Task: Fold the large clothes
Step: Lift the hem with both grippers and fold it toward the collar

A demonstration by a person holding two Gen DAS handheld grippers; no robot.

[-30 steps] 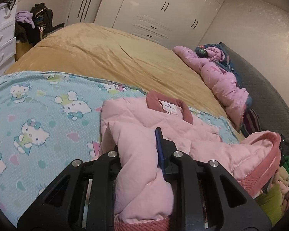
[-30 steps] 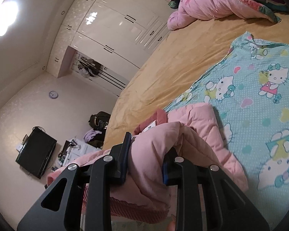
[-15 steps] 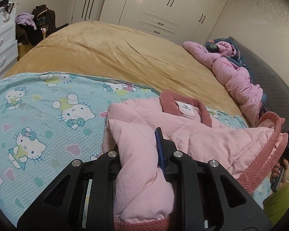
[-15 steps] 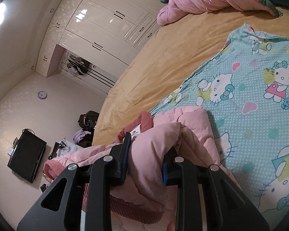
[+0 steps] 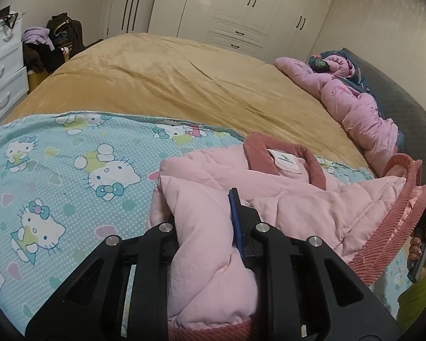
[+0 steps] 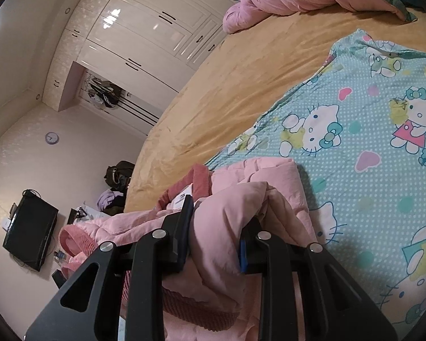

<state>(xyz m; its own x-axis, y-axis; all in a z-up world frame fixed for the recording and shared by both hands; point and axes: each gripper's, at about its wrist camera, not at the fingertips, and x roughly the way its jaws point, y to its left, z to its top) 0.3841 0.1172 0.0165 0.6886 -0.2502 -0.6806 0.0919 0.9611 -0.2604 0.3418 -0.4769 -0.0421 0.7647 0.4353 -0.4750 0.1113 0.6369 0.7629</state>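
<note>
Room: white built-in wardrobes (image 5: pixel 241 14) line the far wall; a wall-mounted television (image 6: pixel 29 231) and a round clock (image 6: pixel 52 137) show in the right wrist view.
Bed: a mustard-yellow cover (image 5: pixel 170 85) spans the mattress, with a teal cartoon-cat blanket (image 5: pixel 71 170) spread over its near part.
Bedding: a rumpled pink duvet (image 5: pixel 360 108) is heaped along the bed's right edge, against the dark headboard (image 5: pixel 406 113).
Drawers: a white chest of drawers (image 5: pixel 0 79) stands off the bed's left edge, with a pile of dark and lilac clothes (image 5: pixel 51 42) beside it.
Jacket: the pink padded jacket (image 5: pixel 284 199) lies near the bed's near edge, partly on the teal blanket, its rose collar (image 5: pixel 272 147) and white label facing up.
Left gripper (image 5: pixel 207 221): fingers closed tight on a bunched fold of the jacket.
Right gripper (image 6: pixel 215 230): fingers pinching another thick fold, ribbed rose hem below.
</note>
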